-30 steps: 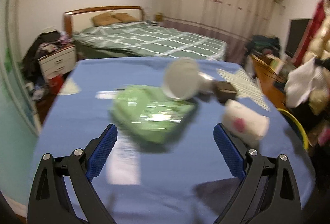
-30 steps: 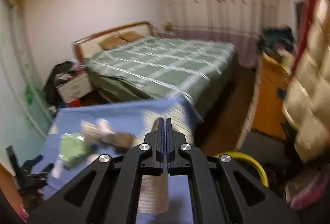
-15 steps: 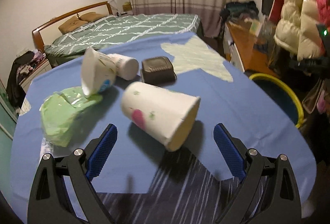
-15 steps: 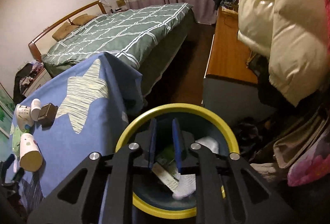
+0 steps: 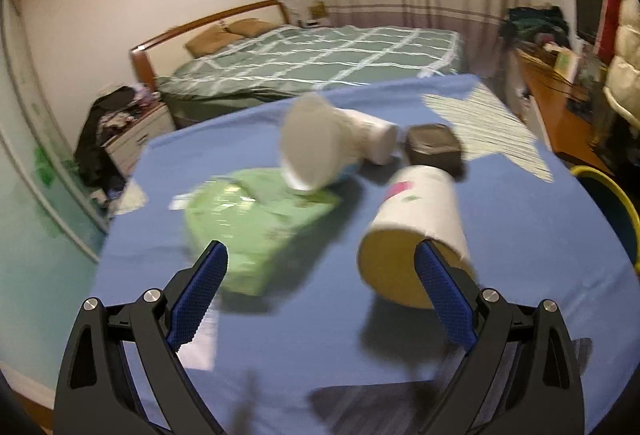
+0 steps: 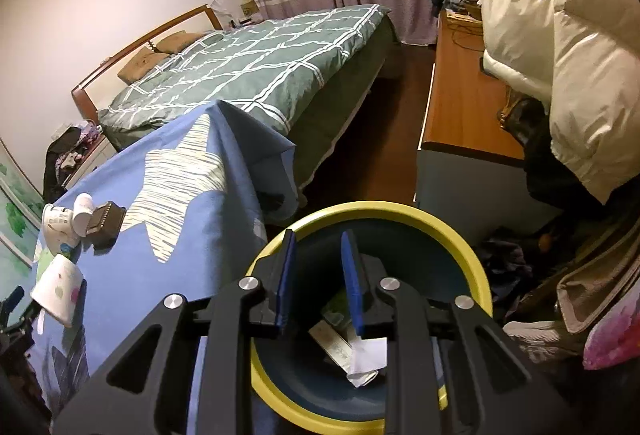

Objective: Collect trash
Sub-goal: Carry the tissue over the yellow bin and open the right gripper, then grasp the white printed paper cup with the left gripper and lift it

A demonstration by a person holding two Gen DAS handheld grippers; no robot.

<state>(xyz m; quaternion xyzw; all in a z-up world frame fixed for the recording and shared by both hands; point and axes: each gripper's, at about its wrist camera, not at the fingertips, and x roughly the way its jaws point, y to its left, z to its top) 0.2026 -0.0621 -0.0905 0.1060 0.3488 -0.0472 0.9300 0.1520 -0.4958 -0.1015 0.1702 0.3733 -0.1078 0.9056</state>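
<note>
My left gripper (image 5: 320, 275) is open and empty above the blue tablecloth (image 5: 520, 235). Just ahead lie a green plastic pack (image 5: 252, 223) by its left finger and a paper cup on its side (image 5: 416, 231) at its right finger. Behind them are two more white cups (image 5: 332, 143) and a dark small box (image 5: 434, 147). My right gripper (image 6: 318, 271) is open and empty over the yellow-rimmed blue bin (image 6: 460, 247), which holds paper scraps (image 6: 352, 347). The cups (image 6: 60, 287) also show at the left of the right wrist view.
A bed with a green checked cover (image 6: 256, 67) stands behind the table. A wooden desk (image 6: 460, 107) and a hanging cream padded coat (image 6: 560, 47) are on the right. Clothes lie on the floor by the bin (image 6: 560, 315). The bin rim (image 5: 608, 187) shows right of the table.
My right gripper has opened wider over the bin and paper now lies inside. My left gripper has swung left, so the cup now sits by its right finger.
</note>
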